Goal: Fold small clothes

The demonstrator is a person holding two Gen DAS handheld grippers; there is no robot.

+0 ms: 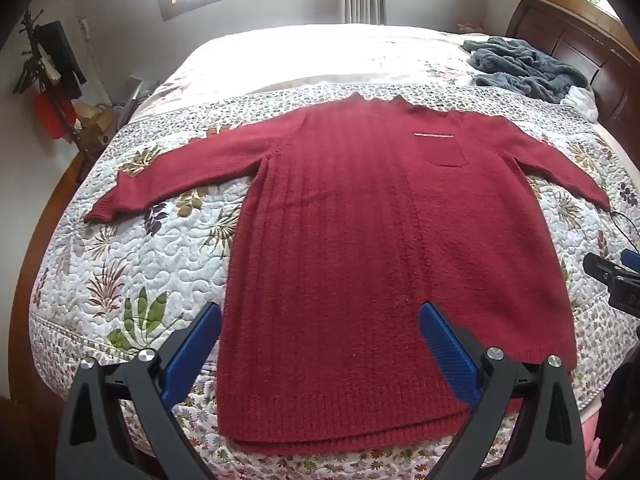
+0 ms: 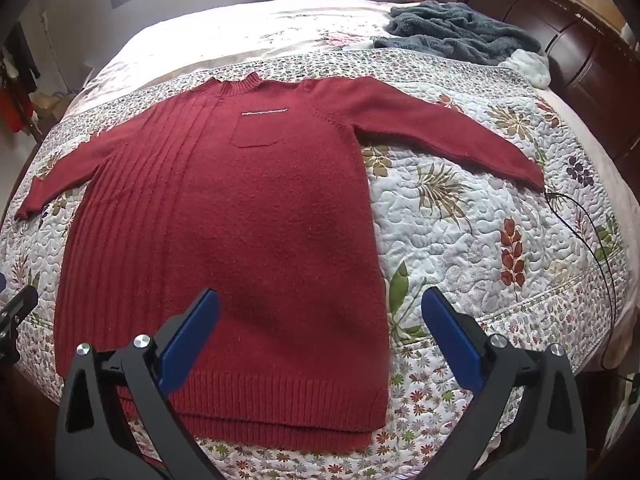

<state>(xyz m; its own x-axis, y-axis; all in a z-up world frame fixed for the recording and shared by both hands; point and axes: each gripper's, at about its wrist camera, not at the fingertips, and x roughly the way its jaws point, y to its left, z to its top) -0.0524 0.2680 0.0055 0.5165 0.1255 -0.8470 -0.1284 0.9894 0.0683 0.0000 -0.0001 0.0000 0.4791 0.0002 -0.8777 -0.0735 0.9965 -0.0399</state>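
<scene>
The dark red knitted long-sleeved sweater lies flat and face up on the white floral quilted bedspread, both sleeves spread outward and its ribbed hem nearest the cameras at the bed's near edge; no fold is yet made, so the task is judged to stand at its opening step. The left gripper hovers over the hem's left corner and the right gripper over its right corner, each with blue-padded jaws spread wide and holding nothing. The next move would likely call for each gripper to descend and pinch an edge or sleeve, taking both knit layers together.
</scene>
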